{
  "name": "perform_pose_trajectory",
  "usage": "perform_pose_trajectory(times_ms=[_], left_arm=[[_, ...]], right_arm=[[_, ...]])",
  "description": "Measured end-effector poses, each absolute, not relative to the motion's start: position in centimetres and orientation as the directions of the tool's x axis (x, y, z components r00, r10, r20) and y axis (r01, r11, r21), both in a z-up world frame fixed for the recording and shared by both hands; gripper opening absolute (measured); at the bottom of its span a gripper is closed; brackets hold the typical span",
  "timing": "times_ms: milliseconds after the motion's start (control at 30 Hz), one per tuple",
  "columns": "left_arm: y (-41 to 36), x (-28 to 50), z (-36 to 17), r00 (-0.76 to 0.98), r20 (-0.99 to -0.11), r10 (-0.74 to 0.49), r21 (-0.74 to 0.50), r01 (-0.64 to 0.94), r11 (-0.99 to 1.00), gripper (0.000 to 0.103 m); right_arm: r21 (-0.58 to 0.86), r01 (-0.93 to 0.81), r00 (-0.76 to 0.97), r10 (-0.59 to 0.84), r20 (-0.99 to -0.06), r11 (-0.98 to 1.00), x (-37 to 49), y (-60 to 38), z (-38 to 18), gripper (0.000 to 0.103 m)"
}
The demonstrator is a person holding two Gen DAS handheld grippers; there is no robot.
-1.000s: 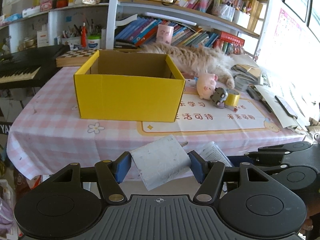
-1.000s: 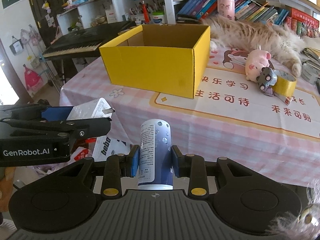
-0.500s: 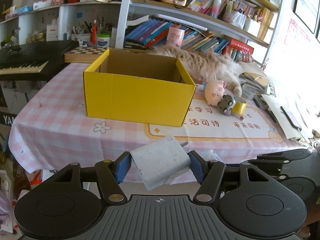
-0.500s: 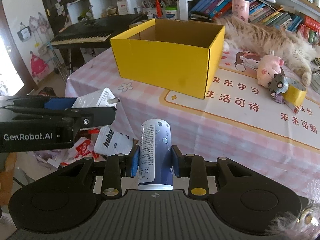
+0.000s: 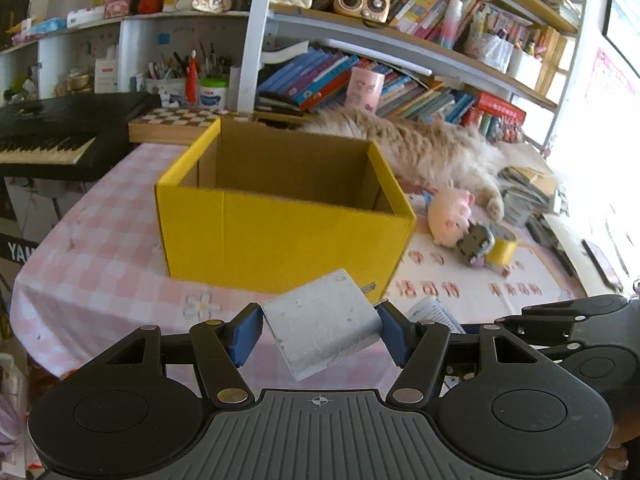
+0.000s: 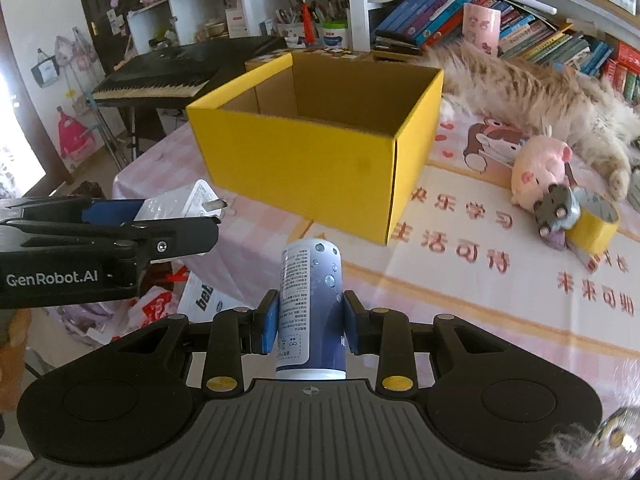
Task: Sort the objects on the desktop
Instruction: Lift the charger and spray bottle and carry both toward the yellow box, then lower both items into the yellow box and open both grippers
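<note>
Your left gripper (image 5: 318, 334) pinches a white plug adapter (image 5: 322, 330), tilted, its pin pointing toward the yellow box (image 5: 280, 236). Your right gripper (image 6: 308, 326) clamps a blue spray can (image 6: 310, 306), held upright. Both objects are off the counter (image 6: 480, 288), near its front edge. The box stands open on the counter. To its right lie a pink pig toy (image 6: 538, 170), a small toy car (image 6: 554, 210) and a yellow tape roll (image 6: 594, 226), touching one another.

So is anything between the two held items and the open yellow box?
Nothing visible. The left gripper holds the white charger, the right gripper holds the blue can, and only bare tablecloth lies before the yellow box, whose top is open.
</note>
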State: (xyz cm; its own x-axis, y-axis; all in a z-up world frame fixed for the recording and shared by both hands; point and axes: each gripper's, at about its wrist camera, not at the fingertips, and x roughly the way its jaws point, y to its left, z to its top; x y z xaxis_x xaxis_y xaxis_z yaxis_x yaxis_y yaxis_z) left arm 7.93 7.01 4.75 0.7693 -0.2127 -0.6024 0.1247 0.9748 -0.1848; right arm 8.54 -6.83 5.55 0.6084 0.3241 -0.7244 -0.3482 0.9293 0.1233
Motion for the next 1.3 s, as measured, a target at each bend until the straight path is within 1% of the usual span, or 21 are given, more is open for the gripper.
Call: perform_pose_trajectory(times_ms=[133, 433, 533, 667, 733, 900, 1100, 1167, 1300], left_arm=[[7.1, 10.4, 5.9, 0.796, -0.575, -0.191, -0.172, 0.111, 0.979, 0.064], [7.7, 16.7, 9.3, 0.867, -0.482, -0.126, -0.144, 0.063, 0.988, 0.064], [7.9, 18.5, 10.0, 0.878, -0.467, -0.101, -0.133, 0.044, 0.99, 0.064], [7.9, 21.0, 10.4, 0.883, -0.464, -0.068, -0.103, 0.023, 0.994, 0.064], [7.9, 22.2, 10.2, 0.878, -0.476, -0.054, -0.089, 0.013, 0.996, 0.064], [8.4, 25.6, 8.5, 0.831, -0.553, -0.063, -0.126, -0.009, 0.992, 0.064], [7.8, 29.6, 6.5, 0.786, -0.618, -0.031, -0.035, 0.012, 0.999, 0.064], [7.7, 30.8, 6.1, 0.773, -0.634, -0.026, -0.016, 0.02, 1.0, 0.064], [7.5, 33.2, 5.0, 0.736, -0.677, -0.025, 0.012, 0.045, 0.999, 0.064]], right_arm=[[0.141, -0.377, 0.618, 0.362, -0.698, 0.915, 11.3, -7.0, 6.8, 0.03], [0.179, -0.446, 0.658, 0.456, -0.599, 0.877, 19.4, -7.5, 10.7, 0.03], [0.174, -0.474, 0.666, 0.48, -0.571, 0.863, 21.6, -7.5, 11.7, 0.03], [0.157, -0.508, 0.66, 0.5, -0.561, 0.847, 24.3, -7.1, 11.8, 0.03], [0.142, -0.522, 0.652, 0.501, -0.569, 0.841, 25.8, -6.9, 11.2, 0.03], [0.096, -0.564, 0.607, 0.49, -0.626, 0.82, 30.2, -6.0, 9.0, 0.03], [-0.01, -0.634, 0.555, 0.445, -0.703, 0.774, 34.0, -5.2, 6.0, 0.03], [-0.023, -0.651, 0.537, 0.439, -0.72, 0.759, 35.0, -5.2, 5.3, 0.03], [-0.091, -0.69, 0.521, 0.406, -0.751, 0.718, 36.7, -4.8, 4.1, 0.03]])
